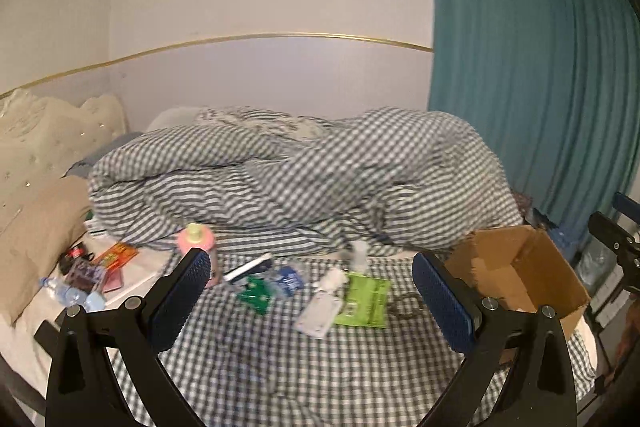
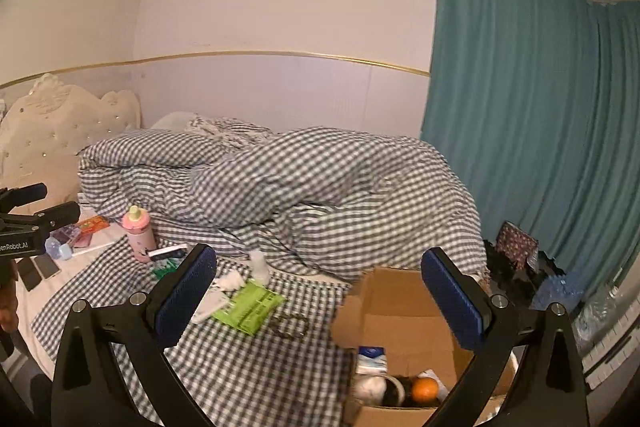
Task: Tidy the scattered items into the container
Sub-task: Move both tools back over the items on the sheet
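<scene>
A cardboard box [image 1: 520,275] stands open on the checked bed at the right; in the right wrist view the box [image 2: 404,311] holds an orange [image 2: 425,389], a white-and-blue bottle and other items. Scattered on the bed lie a green packet [image 1: 366,301], a white card holder [image 1: 318,315], a small water bottle [image 1: 288,281], a green pouch [image 1: 254,293], a pink bottle [image 1: 198,241] and a white-and-dark flat case [image 1: 248,267]. My left gripper [image 1: 312,301] is open and empty above these items. My right gripper [image 2: 318,297] is open and empty over the box's left edge.
A bunched checked duvet [image 1: 300,171] fills the back of the bed. More small items and a plastic bottle [image 1: 66,293] lie at the left near a beige pillow [image 1: 40,227]. A teal curtain [image 1: 520,67] hangs at the right. The cream headboard [image 2: 60,123] is at far left.
</scene>
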A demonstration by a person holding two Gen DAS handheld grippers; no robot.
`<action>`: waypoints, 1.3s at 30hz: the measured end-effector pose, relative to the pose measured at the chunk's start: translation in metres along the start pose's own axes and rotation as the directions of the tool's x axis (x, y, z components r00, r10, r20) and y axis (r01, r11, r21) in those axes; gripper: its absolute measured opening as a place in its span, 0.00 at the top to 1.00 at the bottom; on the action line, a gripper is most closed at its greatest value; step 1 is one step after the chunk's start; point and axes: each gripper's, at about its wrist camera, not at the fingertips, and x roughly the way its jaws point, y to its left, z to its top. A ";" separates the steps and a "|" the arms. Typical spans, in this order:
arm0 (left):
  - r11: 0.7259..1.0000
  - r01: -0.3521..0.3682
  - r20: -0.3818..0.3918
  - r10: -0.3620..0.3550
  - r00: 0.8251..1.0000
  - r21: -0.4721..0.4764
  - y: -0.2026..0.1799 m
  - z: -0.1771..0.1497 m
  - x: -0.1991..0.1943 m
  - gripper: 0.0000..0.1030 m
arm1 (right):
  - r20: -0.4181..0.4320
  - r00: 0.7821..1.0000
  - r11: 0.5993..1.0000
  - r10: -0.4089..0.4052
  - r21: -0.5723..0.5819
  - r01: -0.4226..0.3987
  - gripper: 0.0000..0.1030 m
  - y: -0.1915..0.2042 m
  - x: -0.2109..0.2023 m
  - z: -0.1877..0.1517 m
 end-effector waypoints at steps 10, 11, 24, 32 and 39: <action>0.995 -0.081 -0.009 0.081 0.997 -0.054 0.058 -0.008 -0.003 0.00 | 0.001 0.998 0.996 0.058 -0.064 -0.058 0.00 0.053 0.022 0.004; 0.995 -0.087 -0.011 0.087 0.996 -0.054 0.062 -0.008 -0.002 0.00 | -0.001 0.998 0.996 0.065 -0.064 -0.065 0.00 0.056 0.025 0.004; 0.993 -0.105 -0.081 0.100 0.992 -0.056 0.082 -0.029 0.051 0.00 | -0.096 0.991 0.994 0.088 -0.051 -0.093 0.00 0.072 0.085 -0.018; 0.993 -0.094 -0.177 0.080 0.981 -0.068 0.088 -0.055 0.115 0.00 | -0.188 0.979 0.996 0.078 -0.032 -0.086 0.00 0.065 0.138 -0.039; 0.995 -0.079 -0.247 0.062 0.967 -0.059 0.095 -0.074 0.173 0.00 | -0.283 0.957 0.997 0.070 -0.007 -0.075 0.00 0.064 0.199 -0.069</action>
